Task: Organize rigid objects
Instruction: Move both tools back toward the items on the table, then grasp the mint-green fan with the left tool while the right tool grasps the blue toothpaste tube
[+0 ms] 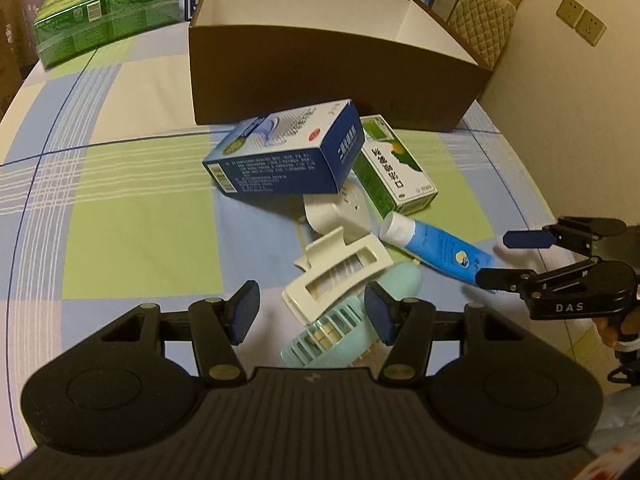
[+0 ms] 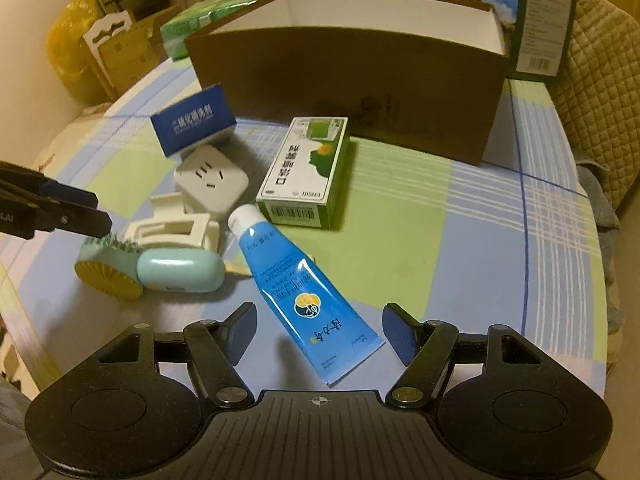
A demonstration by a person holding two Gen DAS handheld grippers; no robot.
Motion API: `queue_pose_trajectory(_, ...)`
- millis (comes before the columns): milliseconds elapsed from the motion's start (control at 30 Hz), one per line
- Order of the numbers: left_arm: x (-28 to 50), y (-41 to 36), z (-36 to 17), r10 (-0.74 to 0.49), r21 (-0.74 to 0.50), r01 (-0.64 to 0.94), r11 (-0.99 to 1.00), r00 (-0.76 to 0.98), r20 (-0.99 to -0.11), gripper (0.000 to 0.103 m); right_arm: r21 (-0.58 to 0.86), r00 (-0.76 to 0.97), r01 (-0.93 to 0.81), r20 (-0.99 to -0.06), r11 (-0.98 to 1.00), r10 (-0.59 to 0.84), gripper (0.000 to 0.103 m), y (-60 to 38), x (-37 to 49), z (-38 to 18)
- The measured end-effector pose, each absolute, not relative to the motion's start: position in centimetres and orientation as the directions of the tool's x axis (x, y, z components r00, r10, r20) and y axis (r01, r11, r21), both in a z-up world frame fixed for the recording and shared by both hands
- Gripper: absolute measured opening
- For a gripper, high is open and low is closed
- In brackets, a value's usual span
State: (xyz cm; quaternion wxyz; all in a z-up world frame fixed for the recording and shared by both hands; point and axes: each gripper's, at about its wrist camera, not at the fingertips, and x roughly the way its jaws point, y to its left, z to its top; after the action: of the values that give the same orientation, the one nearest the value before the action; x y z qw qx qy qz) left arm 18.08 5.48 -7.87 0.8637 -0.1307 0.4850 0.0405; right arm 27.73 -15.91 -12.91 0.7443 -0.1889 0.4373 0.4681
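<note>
A pile lies in front of a brown cardboard box (image 1: pixel 332 68) (image 2: pixel 348 92): a blue carton (image 1: pixel 284 152) (image 2: pixel 194 122), a green carton (image 1: pixel 394 168) (image 2: pixel 308 172), a white plug adapter (image 1: pixel 340 212) (image 2: pixel 212 182), a cream hair claw (image 1: pixel 336 276) (image 2: pixel 180 230), a teal handheld fan (image 1: pixel 340 328) (image 2: pixel 152 266) and a blue tube (image 1: pixel 436 250) (image 2: pixel 304 296). My left gripper (image 1: pixel 310 312) (image 2: pixel 96 212) is open over the fan and the claw. My right gripper (image 2: pixel 320 332) (image 1: pixel 496 258) is open with the tube's crimped end between its fingers.
The checked cloth covers a round table (image 1: pixel 120 200) (image 2: pixel 500 240). Green wrapped packs (image 1: pixel 104 12) (image 2: pixel 192 24) stand at the back left. Printed cartons (image 2: pixel 544 20) and a quilted chair back (image 1: pixel 484 12) (image 2: pixel 600 100) stand behind the box. A wall (image 1: pixel 580 120) is at the right.
</note>
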Motion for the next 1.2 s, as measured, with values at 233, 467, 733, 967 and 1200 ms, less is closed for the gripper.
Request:
queue_pose_trajectory(233, 17.9, 5.1, -8.2, -0.062, -0.177, -0.176, 0.968, 0.516, -0.854, 0.054, 0.076, 0.184, -0.897, -0.833, 0.437, 0.522, 0.067, -15.1, 27.3, -14.4)
queue_pose_trajectory(467, 17.4, 4.7, -8.3, -0.092, -0.190, -0.141, 0.972, 0.515, -0.852, 0.054, 0.017, 0.199, -0.922, -0.836, 0.386, 0.511, 0.048, -15.5, 26.2, -15.4)
queue_pose_trajectory(733, 17.1, 3.5, -8.6, -0.126, -0.175, -0.052, 0.983, 0.502, -0.856, 0.054, 0.012, 0.186, -0.933, -0.840, 0.359, 0.511, 0.041, -17.0, 24.2, -15.4)
queue_pose_trajectory(967, 17.1, 1.6, -8.8, -0.078, -0.074, 0.029, 0.997, 0.501, -0.862, 0.054, 0.018, 0.192, -0.920, -0.850, 0.392, 0.490, 0.041, -19.2, 24.1, -15.2)
queue_pose_trajectory(1200, 17.6, -0.2, -9.6, -0.061, -0.027, 0.078, 0.997, 0.478, -0.876, 0.044, 0.014, 0.223, -0.891, -0.858, 0.454, 0.463, 0.041, -21.4, 23.8, -14.9)
